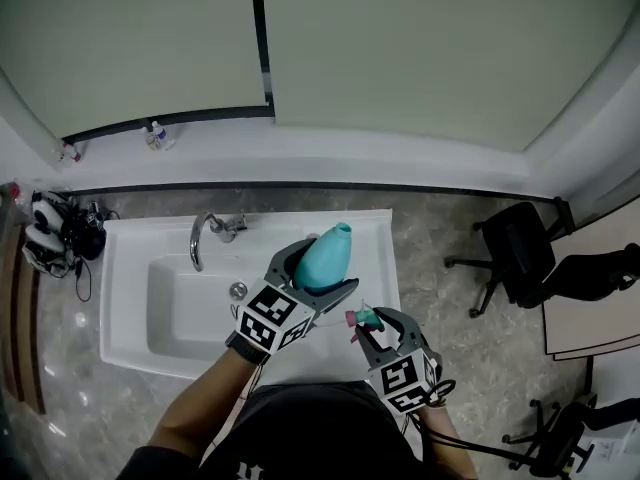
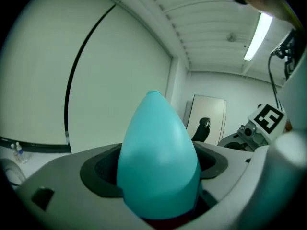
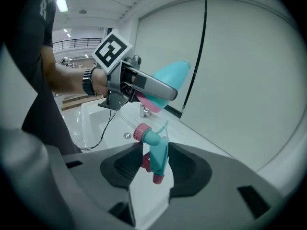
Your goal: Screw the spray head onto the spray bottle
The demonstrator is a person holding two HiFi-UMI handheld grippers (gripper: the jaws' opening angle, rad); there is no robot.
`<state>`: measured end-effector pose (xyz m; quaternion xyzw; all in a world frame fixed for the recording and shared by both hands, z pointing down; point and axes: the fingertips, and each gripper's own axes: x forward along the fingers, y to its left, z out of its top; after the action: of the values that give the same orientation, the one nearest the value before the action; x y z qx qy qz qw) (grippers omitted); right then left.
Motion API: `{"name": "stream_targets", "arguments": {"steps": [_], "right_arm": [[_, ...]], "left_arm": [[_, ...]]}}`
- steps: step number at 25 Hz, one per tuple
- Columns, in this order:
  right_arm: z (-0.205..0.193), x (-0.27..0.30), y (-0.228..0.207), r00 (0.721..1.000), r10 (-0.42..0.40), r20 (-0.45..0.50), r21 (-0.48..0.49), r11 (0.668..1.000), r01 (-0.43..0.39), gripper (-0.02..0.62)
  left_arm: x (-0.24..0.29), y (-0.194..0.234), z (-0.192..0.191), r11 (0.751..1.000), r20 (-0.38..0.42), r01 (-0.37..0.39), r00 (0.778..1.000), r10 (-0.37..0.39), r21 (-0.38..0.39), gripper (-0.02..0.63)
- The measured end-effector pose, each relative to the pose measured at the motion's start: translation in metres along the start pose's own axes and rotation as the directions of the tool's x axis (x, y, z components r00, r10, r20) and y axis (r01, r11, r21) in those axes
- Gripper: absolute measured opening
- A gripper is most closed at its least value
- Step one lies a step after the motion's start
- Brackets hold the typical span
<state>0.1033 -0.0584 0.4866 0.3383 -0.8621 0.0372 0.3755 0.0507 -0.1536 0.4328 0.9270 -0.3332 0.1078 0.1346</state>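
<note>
The teal spray bottle (image 1: 330, 251) is held off the surface in the left gripper (image 1: 321, 271), above the right-hand rim of the white sink (image 1: 128, 308). The jaws are closed on its wide lower body, so that the narrow neck is left free and is pointed away from the person, toward the wall. That grip seems chosen to leave the opening clear for the spray head (image 1: 365, 318), which is clamped in the right gripper (image 1: 380, 326) over the sink's front right corner, just beside the bottle but not touching it. The jaws there are set narrow on the head's slim teal stem, with pink parts showing above and below the pads. It cannot be told for certain which pink end is the threaded collar, though the ribbed one at the top may be the nozzle. The two pieces are judged not yet lined up, since the neck is aimed away from the head, not toward it. No brand, label or print is seen on bottle or head. The only printed marks are the black-and-white squares on the marker cubes (image 1: 272, 316), and labels on the small bottles (image 1: 156, 136) on the back ledge are too small to be read.
</note>
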Motion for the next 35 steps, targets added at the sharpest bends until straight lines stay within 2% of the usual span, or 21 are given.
{"name": "stream_targets", "arguments": {"steps": [2, 4, 11, 13, 15, 17, 19, 22, 26, 31, 35], "right_arm": [[0.018, -0.013, -0.001, 0.999, -0.013, 0.043, -0.044, 0.999, 0.015, 0.161], [0.031, -0.025, 0.001, 0.997, -0.018, 0.069, -0.084, 0.996, 0.024, 0.161], [0.065, -0.048, 0.002, 0.991, -0.014, 0.135, -0.147, 0.989, 0.034, 0.161], [0.074, -0.058, -0.001, 0.985, -0.014, 0.174, -0.165, 0.985, 0.043, 0.161], [0.090, -0.074, -0.005, 0.975, -0.005, 0.220, -0.230, 0.972, 0.057, 0.161], [0.106, -0.093, -0.013, 0.969, -0.006, 0.247, -0.292, 0.953, 0.081, 0.161], [0.115, -0.111, -0.024, 0.963, -0.040, 0.266, -0.309, 0.943, 0.125, 0.161], [0.127, -0.135, -0.043, 0.941, -0.120, 0.317, -0.257, 0.944, 0.207, 0.161], [0.138, -0.152, -0.061, 0.906, -0.202, 0.372, -0.185, 0.940, 0.286, 0.161], [0.146, -0.157, -0.067, 0.909, -0.211, 0.360, -0.270, 0.909, 0.318, 0.161], [0.152, -0.163, -0.075, 0.910, -0.226, 0.347, -0.352, 0.868, 0.350, 0.161]], "left_arm": [[-0.025, -0.005, 0.023, 0.998, 0.123, -0.001, 0.992, -0.007, 0.064, 0.419], [-0.045, -0.007, 0.034, 0.994, 0.190, -0.010, 0.982, -0.011, 0.108, 0.419], [-0.083, 0.010, 0.049, 0.989, 0.279, -0.049, 0.960, 0.008, 0.141, 0.419], [-0.091, 0.008, 0.056, 0.982, 0.314, -0.054, 0.949, -0.005, 0.178, 0.419], [-0.097, 0.005, 0.062, 0.972, 0.340, -0.060, 0.940, -0.021, 0.227, 0.419], [-0.102, 0.001, 0.063, 0.961, 0.345, -0.061, 0.938, -0.037, 0.271, 0.419], [-0.104, -0.003, 0.059, 0.951, 0.334, -0.056, 0.941, -0.051, 0.303, 0.419], [-0.105, -0.010, 0.049, 0.939, 0.301, -0.043, 0.951, -0.066, 0.342, 0.419], [-0.102, -0.018, 0.040, 0.937, 0.282, -0.026, 0.956, -0.078, 0.348, 0.419], [-0.099, -0.025, 0.031, 0.929, 0.238, -0.015, 0.968, -0.079, 0.371, 0.419], [-0.098, -0.031, 0.026, 0.908, 0.192, -0.021, 0.979, -0.066, 0.419, 0.419]]}}
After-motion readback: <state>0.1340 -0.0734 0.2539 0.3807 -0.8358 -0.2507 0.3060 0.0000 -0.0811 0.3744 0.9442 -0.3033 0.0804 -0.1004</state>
